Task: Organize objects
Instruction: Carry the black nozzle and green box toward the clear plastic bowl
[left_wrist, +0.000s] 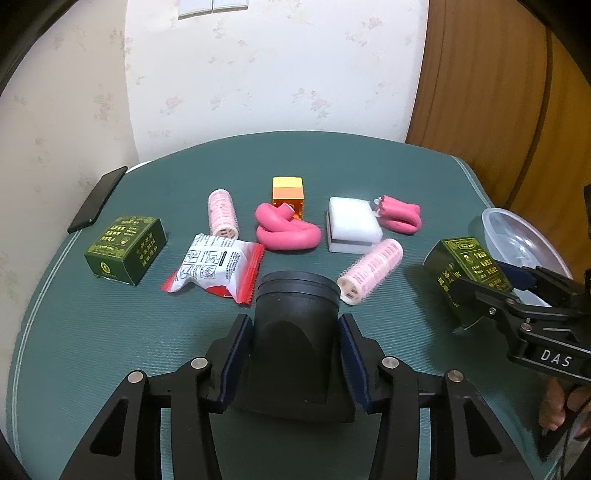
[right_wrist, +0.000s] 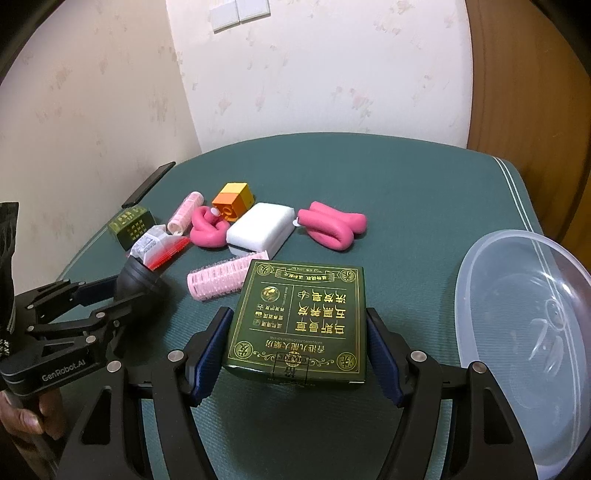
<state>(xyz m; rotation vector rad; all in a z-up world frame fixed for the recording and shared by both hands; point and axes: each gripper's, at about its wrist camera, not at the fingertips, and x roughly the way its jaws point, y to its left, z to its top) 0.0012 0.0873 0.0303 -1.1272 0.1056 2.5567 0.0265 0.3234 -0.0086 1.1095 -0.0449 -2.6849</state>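
Though gripped, black nozzle (left_wrist: 295, 332) — wide mouth away, lengthwise between fingers (left_wrist: 236, 354).

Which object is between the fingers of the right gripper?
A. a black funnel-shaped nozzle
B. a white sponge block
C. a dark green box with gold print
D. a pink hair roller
C: in the right wrist view the right gripper has its blue pads on both sides of the dark green box with gold print, while the black nozzle sits in the left gripper.
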